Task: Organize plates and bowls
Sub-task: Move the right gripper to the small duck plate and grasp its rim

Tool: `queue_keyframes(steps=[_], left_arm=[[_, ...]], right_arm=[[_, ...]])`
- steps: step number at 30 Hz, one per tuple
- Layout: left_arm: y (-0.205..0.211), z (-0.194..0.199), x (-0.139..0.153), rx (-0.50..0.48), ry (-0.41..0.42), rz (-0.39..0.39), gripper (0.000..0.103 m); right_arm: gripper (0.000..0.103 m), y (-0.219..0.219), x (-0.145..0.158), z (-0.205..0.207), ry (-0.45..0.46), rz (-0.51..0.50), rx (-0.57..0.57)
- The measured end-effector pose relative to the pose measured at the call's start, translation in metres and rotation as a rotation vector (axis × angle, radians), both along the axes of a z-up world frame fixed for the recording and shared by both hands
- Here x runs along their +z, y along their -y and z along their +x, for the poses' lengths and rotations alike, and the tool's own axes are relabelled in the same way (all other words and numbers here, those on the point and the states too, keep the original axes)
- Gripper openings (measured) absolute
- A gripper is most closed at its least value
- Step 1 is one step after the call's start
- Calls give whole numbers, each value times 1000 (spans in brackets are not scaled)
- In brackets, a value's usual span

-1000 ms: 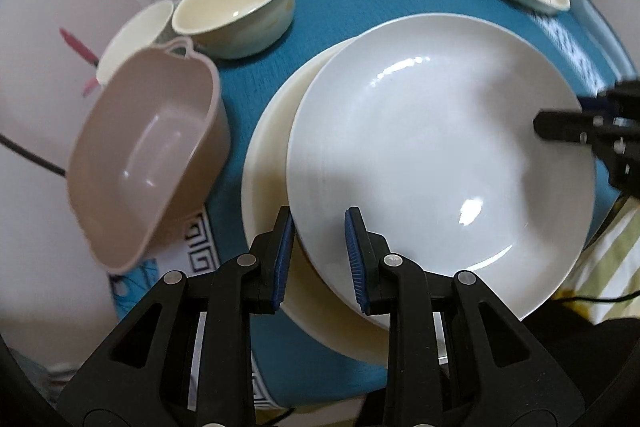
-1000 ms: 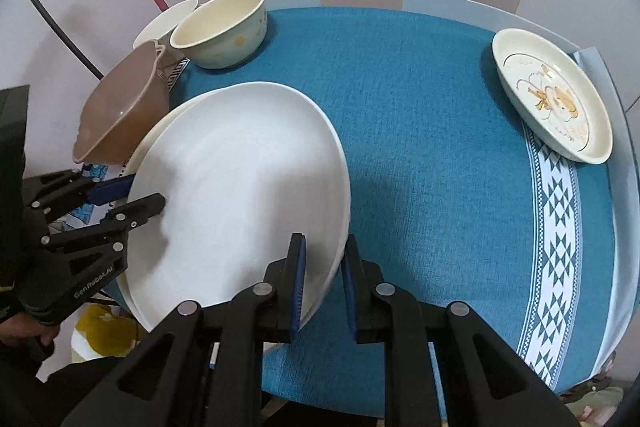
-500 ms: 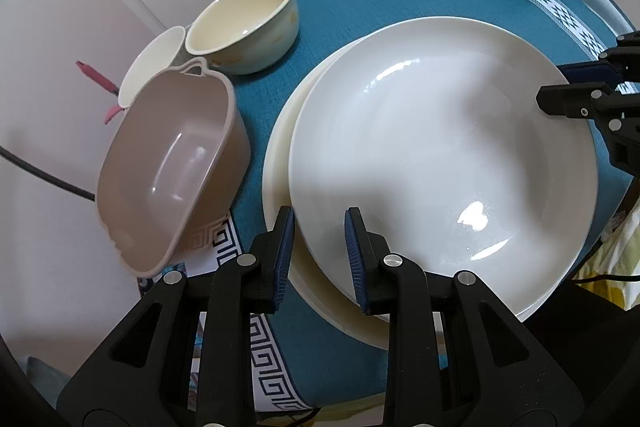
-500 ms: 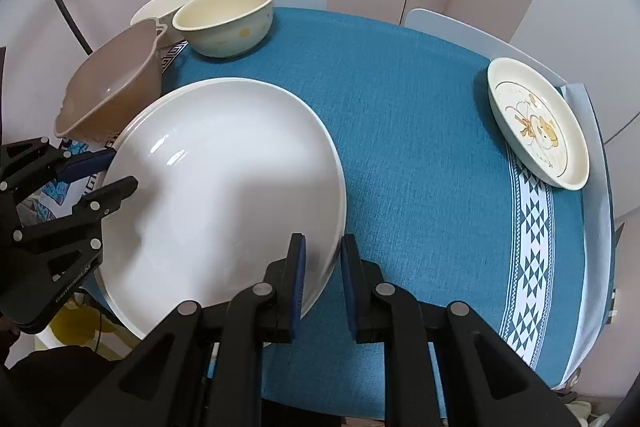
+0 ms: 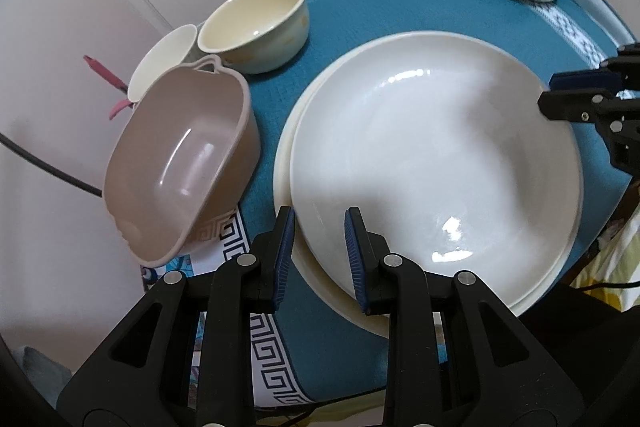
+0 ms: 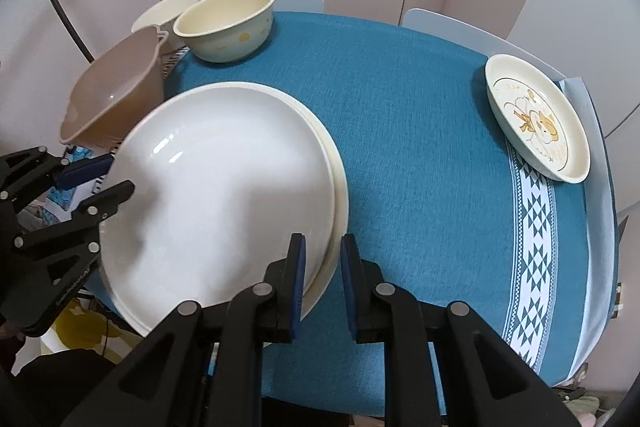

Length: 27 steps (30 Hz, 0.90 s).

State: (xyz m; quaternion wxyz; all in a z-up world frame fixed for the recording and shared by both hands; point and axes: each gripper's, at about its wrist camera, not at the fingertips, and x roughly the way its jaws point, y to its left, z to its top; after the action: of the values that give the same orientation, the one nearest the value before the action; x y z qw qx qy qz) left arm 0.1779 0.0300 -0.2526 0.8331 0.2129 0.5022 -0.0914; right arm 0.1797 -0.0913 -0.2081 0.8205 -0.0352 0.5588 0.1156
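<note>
White plate sits on a cream plate at the tabletop's near-left edge; only a thin cream rim shows, the rest is hidden. Left gripper is partly open, its jaws straddling the stacked rims; contact is hard to make out. Right gripper is also partly open: one finger lies over the white plate, the other outside both rims. Brown dish tilts at the left edge, cream bowl and a half-hidden white cup behind it. Patterned plate sits at the far right edge, with open cloth between.
</note>
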Motion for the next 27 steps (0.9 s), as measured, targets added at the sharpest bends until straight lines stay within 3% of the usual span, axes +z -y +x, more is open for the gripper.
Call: queue_keyframes(steps=[3, 10, 11, 12, 13, 14, 15, 16, 20, 23, 27], left_arm=[[1, -4, 17, -6, 57, 2, 23], [6, -6, 83, 4, 174, -95, 24], [9, -5, 95, -7, 193, -113, 26], [12, -3, 102, -17, 204, -125, 38], [15, -2, 110, -28, 216, -138, 52], [19, -1, 119, -38, 242, -156, 91], [21, -2, 128, -47, 283, -175, 103], [24, -5, 133, -61, 315, -193, 103], [43, 9, 145, -156, 299, -228, 103], [59, 32, 153, -239, 251, -296, 103], [87, 65, 168, -336, 217, -359, 103]], right_arm=[[16, 1, 11, -1, 29, 25, 0], [16, 22, 62, -4, 117, 143, -39], [16, 27, 69, -4, 126, 167, -46], [18, 32, 76, -5, 136, 182, -57], [30, 38, 83, -6, 147, 186, -74], [42, 44, 88, -6, 159, 186, -93], [75, 51, 93, -8, 173, 193, -115], [97, 58, 99, -11, 195, 209, -140], [100, 86, 109, -23, 218, 228, -256], [100, 112, 120, -35, 247, 249, -348], [100, 142, 150, -50, 337, 176, -427]])
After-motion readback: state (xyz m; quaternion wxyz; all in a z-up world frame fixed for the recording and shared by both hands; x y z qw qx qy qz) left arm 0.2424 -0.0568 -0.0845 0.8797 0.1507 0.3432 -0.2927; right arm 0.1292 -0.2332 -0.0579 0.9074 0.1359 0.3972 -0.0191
